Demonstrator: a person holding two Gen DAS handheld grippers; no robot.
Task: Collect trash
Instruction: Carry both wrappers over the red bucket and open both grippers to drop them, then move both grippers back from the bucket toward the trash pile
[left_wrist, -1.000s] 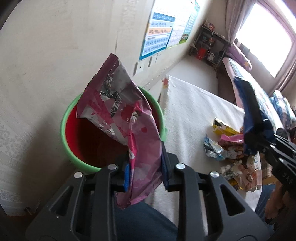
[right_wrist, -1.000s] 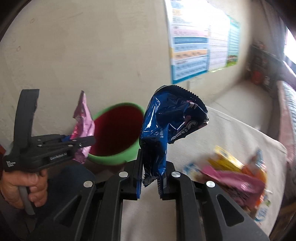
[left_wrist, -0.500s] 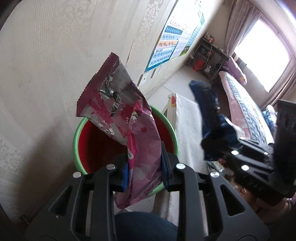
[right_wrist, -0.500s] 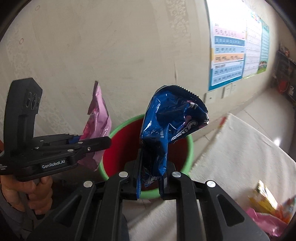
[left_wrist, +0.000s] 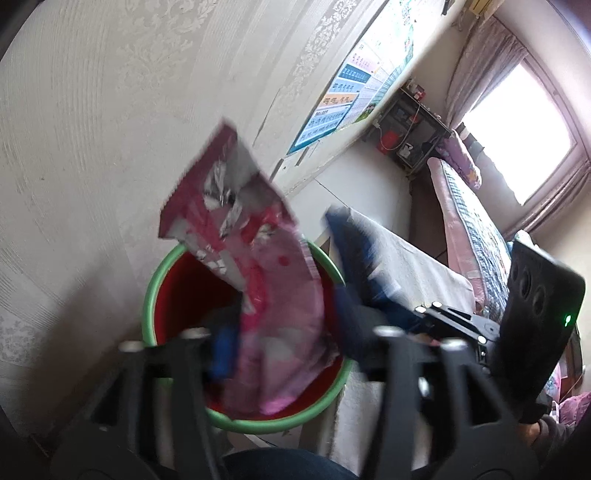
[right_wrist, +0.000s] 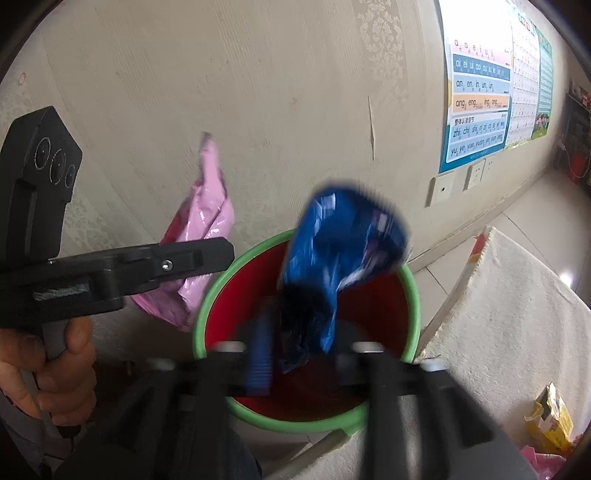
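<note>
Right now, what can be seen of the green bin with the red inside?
The bin is a round tub, plastic by its look, with a bright green rim and outside and a glossy red interior. It stands upright and open against the patterned wall, beside the edge of a white-covered surface. The pink wrapper and the blue wrapper hang over its mouth. Motion blur hides whether they are still gripped. Its bottom is hidden.

Bright window (left_wrist: 524, 122) daylight, fisheye-warped edges, motion blur across foreground.
</note>
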